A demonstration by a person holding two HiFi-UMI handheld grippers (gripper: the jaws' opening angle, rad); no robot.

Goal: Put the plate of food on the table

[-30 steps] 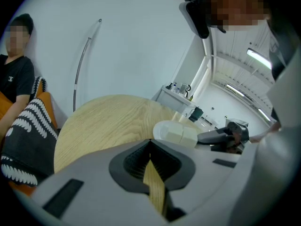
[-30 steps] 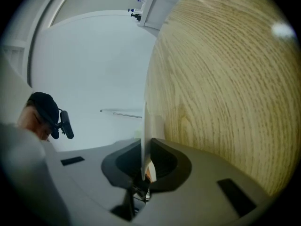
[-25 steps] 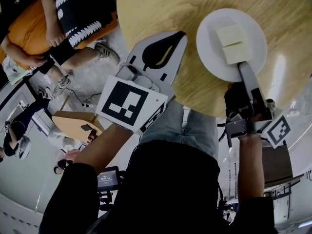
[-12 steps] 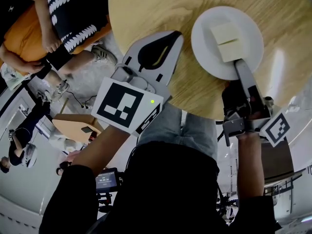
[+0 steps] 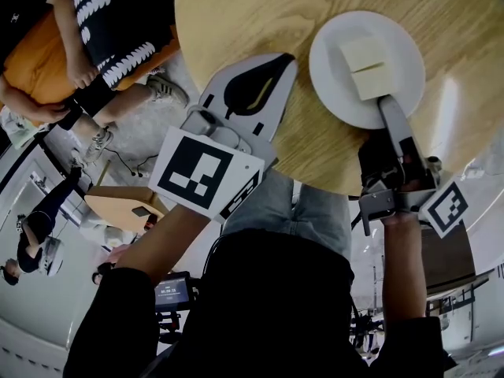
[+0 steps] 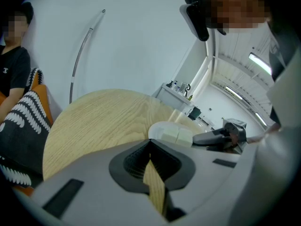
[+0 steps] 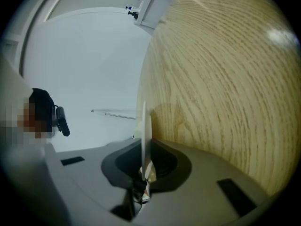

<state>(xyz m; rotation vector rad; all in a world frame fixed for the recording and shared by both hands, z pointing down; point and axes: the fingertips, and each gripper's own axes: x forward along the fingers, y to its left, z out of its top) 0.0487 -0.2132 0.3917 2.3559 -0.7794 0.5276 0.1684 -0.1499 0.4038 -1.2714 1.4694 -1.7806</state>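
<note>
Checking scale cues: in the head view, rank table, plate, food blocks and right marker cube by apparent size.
1. table
2. plate
3. food blocks and right marker cube: alike; cube is nearer the camera, so unranked.

Far and left stretch of the table (image 5: 236, 6) bare, open to reach. Near right part taken by the plate (image 5: 327, 69) with food (image 5: 370, 68); seated person (image 5: 118, 22) close against the table's left edge.

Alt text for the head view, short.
A white plate with two pale food blocks lies on a round wooden table, its near rim pinched by the right gripper. The left gripper hangs shut and empty over the table's edge; people sit upper left.
</note>
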